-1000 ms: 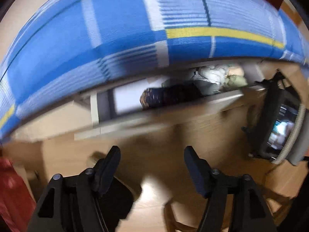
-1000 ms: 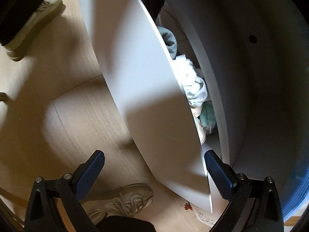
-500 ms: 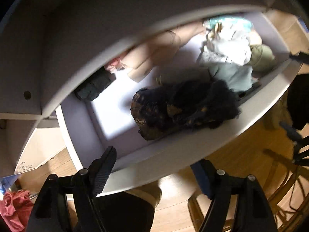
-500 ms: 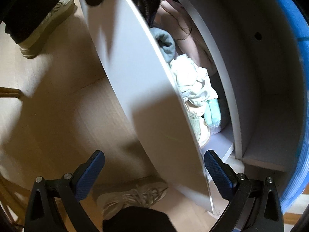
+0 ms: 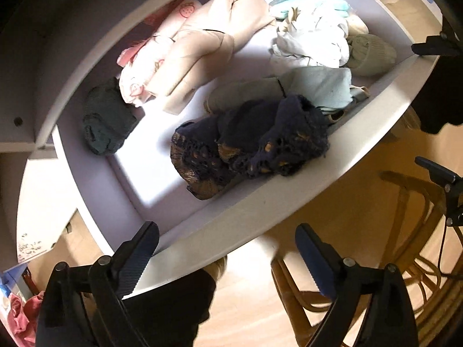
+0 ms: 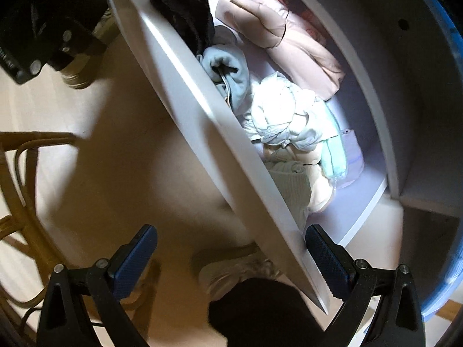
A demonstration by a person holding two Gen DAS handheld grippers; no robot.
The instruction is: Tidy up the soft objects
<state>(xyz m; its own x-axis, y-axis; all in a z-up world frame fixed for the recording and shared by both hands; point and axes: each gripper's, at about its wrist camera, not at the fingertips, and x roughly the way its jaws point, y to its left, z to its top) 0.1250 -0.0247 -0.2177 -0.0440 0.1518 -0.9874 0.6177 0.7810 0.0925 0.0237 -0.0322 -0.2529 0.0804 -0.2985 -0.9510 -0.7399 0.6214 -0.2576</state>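
Observation:
A white drawer [image 5: 289, 199] stands pulled out and holds several soft things. Nearest its front lies a dark navy knit with gold flecks [image 5: 249, 144]. Beyond it are a dark green roll [image 5: 107, 121], a folded pink garment [image 5: 202, 46], a crumpled white cloth [image 5: 312, 40], a pale blue cloth [image 5: 324, 86] and an olive knit [image 5: 370, 52]. My left gripper [image 5: 228, 254] points straight down over the drawer's front edge, its jaws opening with nothing gripped between them. My right gripper [image 6: 231, 260] stands open above the drawer front [image 6: 202, 110], near the white cloth [image 6: 283, 115].
A rattan chair [image 5: 405, 231] stands on the wooden floor right of the drawer. A person's dark trouser leg [image 5: 162, 312] and pale shoe [image 6: 231, 269] are below the grippers. A pink cloth [image 5: 20, 315] lies at the lower left. Blue plaid fabric [image 6: 451, 231] covers the cabinet top.
The left view has swung from the blue plaid fabric down onto the open drawer, and its jaws have widened. The right gripper has shifted, showing more of the drawer's inside.

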